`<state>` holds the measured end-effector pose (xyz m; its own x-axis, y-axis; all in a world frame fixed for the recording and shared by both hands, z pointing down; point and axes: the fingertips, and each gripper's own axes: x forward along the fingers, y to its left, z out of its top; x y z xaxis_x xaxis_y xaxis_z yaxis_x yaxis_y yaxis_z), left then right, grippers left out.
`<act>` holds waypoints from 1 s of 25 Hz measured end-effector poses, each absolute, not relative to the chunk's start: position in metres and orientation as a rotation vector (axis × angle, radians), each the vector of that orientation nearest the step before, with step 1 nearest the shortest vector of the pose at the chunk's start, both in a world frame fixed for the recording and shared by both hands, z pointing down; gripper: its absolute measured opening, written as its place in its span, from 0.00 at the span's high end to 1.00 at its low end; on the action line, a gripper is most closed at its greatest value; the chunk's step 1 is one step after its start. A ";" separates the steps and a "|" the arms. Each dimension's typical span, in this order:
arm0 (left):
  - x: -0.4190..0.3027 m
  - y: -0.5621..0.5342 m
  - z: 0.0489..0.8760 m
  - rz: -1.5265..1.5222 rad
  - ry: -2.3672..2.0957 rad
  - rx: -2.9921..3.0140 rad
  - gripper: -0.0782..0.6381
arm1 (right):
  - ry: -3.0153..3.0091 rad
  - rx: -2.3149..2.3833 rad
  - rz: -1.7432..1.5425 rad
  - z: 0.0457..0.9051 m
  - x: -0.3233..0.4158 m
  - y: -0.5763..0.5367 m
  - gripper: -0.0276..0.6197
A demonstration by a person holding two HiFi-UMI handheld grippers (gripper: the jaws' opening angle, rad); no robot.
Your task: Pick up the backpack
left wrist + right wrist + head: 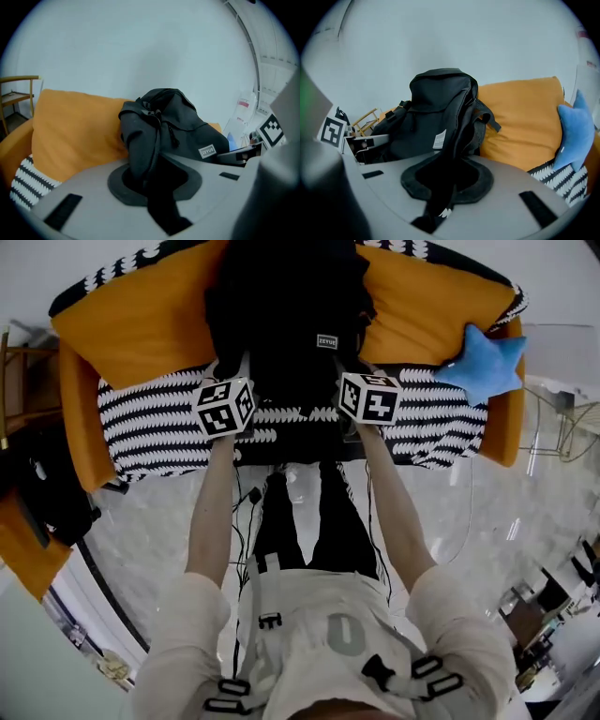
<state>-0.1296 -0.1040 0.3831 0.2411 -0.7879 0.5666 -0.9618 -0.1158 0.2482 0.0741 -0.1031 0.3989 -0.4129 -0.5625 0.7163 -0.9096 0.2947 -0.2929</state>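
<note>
The black backpack (291,306) hangs in front of the orange sofa back (141,315), lifted off the striped seat (150,418). My left gripper (231,381) is at its lower left corner and my right gripper (361,376) at its lower right, each under its marker cube. In the left gripper view the backpack (183,126) rises just ahead, and my left gripper (157,185) is shut on one of its dark straps. The right gripper view shows the backpack (431,112) upright, with my right gripper (445,185) shut on the other strap.
A blue star cushion (480,362) leans at the sofa's right end, also in the right gripper view (574,131). A wooden chair (18,93) stands left of the sofa. A dark bag (47,484) lies at the left. Cables run over the pale floor (150,521).
</note>
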 end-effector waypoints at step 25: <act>-0.134 -0.011 0.004 0.085 -2.042 2.239 0.79 | -2.574 1.406 0.401 0.025 0.064 -0.039 0.86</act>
